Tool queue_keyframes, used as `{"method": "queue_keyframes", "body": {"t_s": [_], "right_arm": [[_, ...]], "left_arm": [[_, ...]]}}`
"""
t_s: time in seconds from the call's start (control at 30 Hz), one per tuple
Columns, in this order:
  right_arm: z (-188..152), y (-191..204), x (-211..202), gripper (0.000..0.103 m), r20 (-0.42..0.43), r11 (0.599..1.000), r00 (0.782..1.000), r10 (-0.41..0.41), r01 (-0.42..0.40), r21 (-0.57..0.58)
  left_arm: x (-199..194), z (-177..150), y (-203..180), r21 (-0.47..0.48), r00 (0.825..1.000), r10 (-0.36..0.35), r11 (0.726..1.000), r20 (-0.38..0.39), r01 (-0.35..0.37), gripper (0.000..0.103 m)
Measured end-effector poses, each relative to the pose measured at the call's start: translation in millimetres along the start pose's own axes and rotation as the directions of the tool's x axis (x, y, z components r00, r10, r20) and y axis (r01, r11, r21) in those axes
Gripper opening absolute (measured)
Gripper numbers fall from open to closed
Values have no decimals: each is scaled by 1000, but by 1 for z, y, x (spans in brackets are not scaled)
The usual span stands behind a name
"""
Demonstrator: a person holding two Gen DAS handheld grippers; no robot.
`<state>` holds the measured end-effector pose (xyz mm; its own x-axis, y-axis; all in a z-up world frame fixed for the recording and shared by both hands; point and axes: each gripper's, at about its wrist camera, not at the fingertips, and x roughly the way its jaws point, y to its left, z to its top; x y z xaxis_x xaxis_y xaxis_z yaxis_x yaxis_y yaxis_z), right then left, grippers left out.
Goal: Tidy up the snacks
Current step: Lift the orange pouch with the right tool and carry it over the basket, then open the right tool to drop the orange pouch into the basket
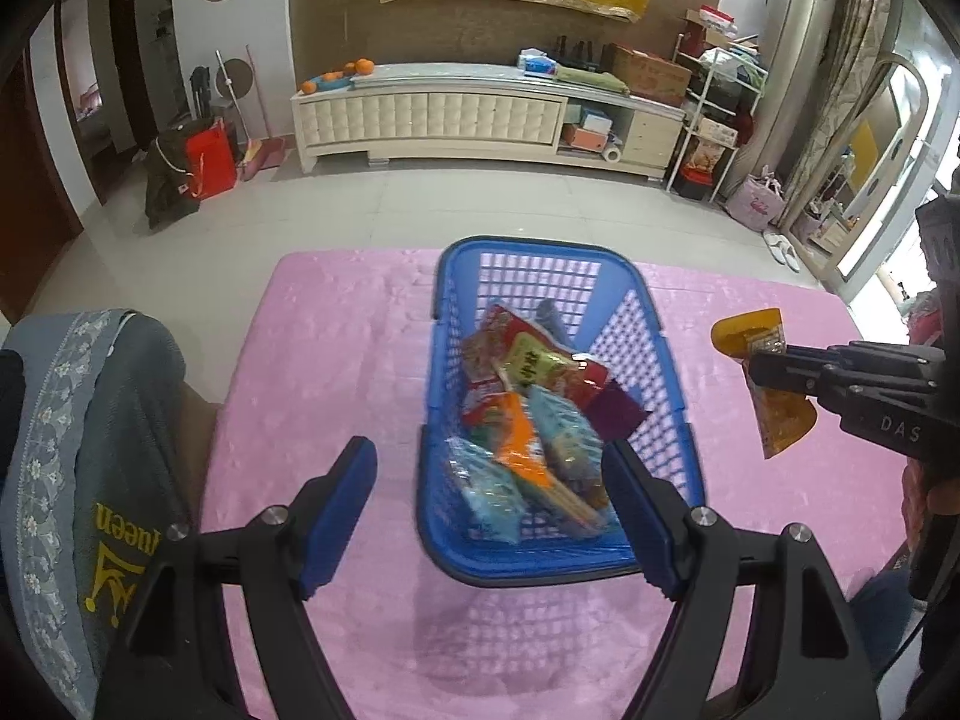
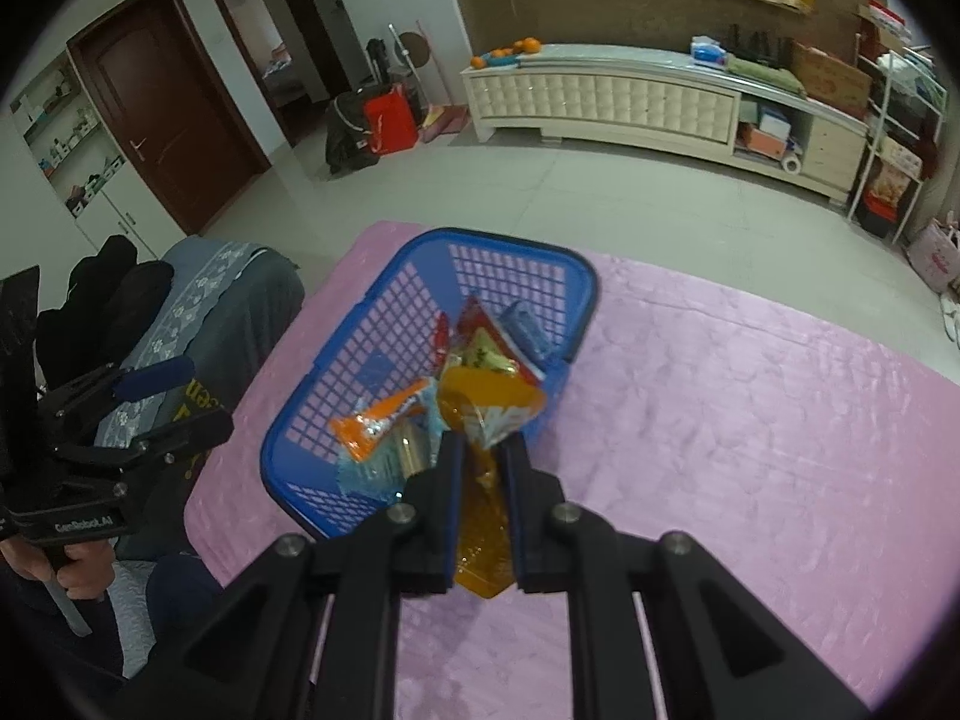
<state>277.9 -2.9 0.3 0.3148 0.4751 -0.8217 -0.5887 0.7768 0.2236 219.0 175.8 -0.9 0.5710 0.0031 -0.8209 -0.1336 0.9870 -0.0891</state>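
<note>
Right gripper [image 2: 480, 450] clamps the orange packet [image 2: 489, 408]; blue basket [image 2: 372, 324] apparently lies at eleven o'clock. Left gripper [image 1: 489, 480] gapes empty.

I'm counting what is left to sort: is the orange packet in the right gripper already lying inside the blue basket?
No, the right gripper holds the orange packet in the air beside the blue basket, over the pink cloth.
</note>
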Motion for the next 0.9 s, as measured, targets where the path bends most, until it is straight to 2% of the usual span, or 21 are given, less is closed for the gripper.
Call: {"method": "queue_keyframes", "body": {"t_s": [0.3,0.4,0.53,0.73,0.87,0.9], "right_arm": [[21,14,42,18,-52,998,998,-31,27,-64],[29,18,59,18,-68,993,994,-80,73,-98],[34,21,80,19,-102,989,990,-98,85,-124],[32,27,108,20,-143,969,973,-183,154,-190],[30,27,111,28,-134,970,971,-196,171,-175],[29,26,111,35,-136,970,971,-198,173,-172]], "left_arm": [[29,3,30,-49,999,-5,999,-33,4,76],[38,2,36,-57,999,-10,998,-36,8,76],[52,3,43,-68,999,-20,998,-49,16,76],[66,1,46,-85,998,-25,996,-65,20,76],[66,-4,46,-95,997,-49,994,-54,44,76],[65,-4,46,-103,997,-55,993,-54,49,76]]}}
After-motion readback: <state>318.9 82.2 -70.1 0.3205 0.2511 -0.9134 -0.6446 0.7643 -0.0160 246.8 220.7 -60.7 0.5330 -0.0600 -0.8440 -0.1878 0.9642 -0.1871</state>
